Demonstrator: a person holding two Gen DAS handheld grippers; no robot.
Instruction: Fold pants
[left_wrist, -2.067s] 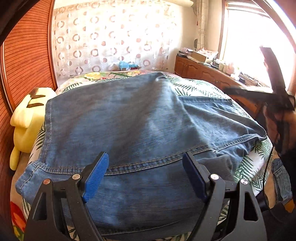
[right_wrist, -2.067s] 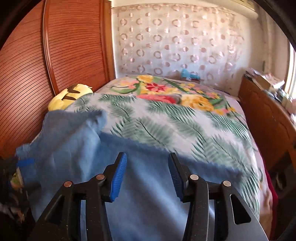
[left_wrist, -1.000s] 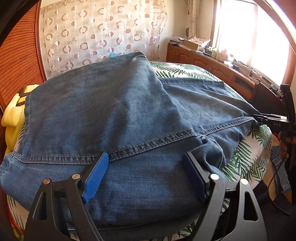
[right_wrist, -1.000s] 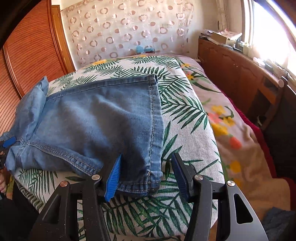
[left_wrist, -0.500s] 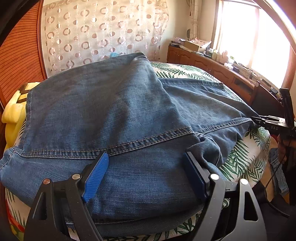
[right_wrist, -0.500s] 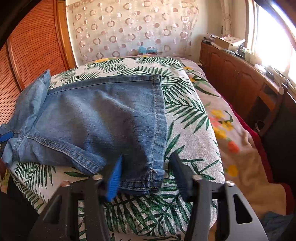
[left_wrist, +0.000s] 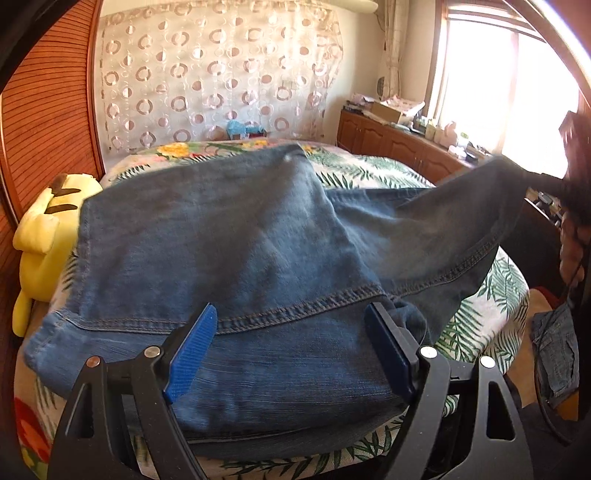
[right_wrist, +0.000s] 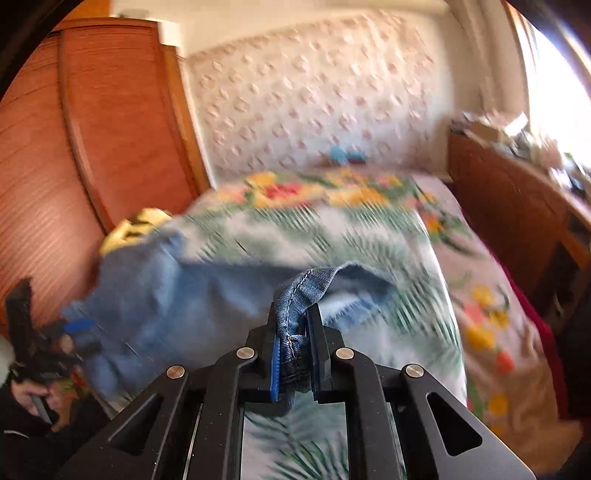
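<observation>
On the bed (left_wrist: 498, 291), the left gripper (left_wrist: 291, 350) stands wide open over the pants (left_wrist: 229, 240), gripping nothing. The right gripper (right_wrist: 295, 354) has just closed on the hem (right_wrist: 310, 284), lifting it; next, likely, carry it across to fold.

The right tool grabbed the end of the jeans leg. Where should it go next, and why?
Probably across toward the waistband. The right tool has just closed on the hem of the jeans and holds it above the bed, while the left tool stands open over the waistband end, so carrying the hem over would fold them in half.
</observation>
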